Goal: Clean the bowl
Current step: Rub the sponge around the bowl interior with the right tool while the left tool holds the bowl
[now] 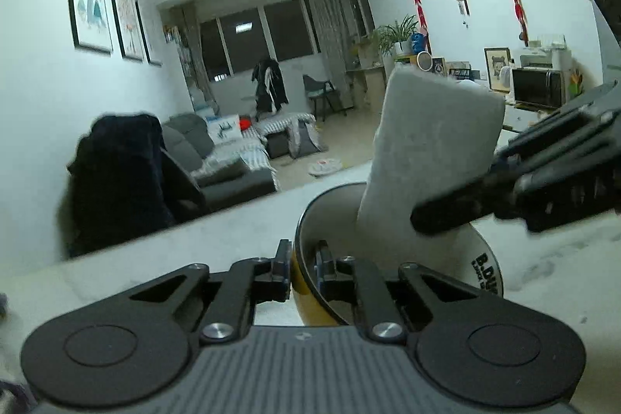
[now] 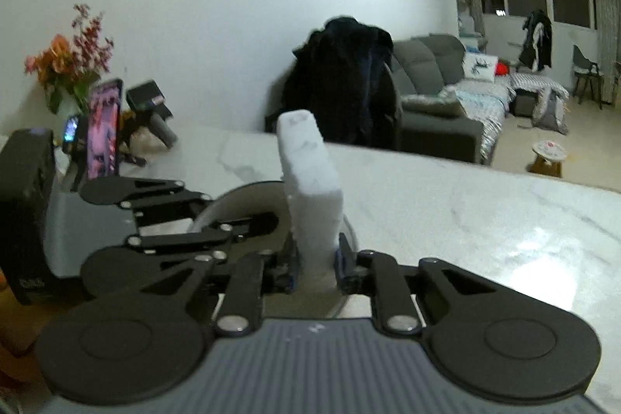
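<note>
White marble tabletop (image 2: 446,204) in both views. Only the right wrist view catches the flowers (image 2: 68,64) and a lit phone (image 2: 103,130) at far left, plus the left gripper (image 2: 271,218) reaching into the bowl (image 2: 248,193) at lower centre. The right gripper (image 2: 316,268) has its jaws pinching a white sponge (image 2: 310,181). In the left wrist view, the left gripper (image 1: 302,272) jaws are pinching the bowl's (image 1: 310,305) yellow rim at bottom centre. Black lettering on the bowl reads "B.DU", the rest cut off.
</note>
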`<state>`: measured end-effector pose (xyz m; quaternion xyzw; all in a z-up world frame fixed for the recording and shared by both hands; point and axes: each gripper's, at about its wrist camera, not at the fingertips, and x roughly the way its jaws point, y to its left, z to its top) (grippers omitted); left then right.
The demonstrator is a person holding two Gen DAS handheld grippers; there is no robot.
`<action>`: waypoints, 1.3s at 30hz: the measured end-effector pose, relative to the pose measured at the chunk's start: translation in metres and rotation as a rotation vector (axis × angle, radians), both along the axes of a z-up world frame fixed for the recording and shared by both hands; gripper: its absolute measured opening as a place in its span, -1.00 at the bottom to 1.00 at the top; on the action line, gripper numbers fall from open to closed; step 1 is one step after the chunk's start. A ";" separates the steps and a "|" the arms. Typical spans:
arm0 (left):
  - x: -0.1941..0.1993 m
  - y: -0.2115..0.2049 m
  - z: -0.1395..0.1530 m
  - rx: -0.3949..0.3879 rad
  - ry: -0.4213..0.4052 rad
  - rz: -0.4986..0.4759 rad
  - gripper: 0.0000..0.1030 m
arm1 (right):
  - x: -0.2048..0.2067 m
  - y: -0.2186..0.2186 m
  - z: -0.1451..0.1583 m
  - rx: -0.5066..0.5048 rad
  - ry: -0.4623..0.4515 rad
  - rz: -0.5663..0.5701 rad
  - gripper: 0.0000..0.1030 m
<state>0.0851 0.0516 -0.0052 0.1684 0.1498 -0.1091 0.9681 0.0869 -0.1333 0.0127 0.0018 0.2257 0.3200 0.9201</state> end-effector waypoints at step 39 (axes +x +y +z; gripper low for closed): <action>-0.007 -0.003 -0.017 0.087 -0.075 -0.101 -0.63 | -0.006 0.005 -0.014 0.016 0.000 -0.087 -0.64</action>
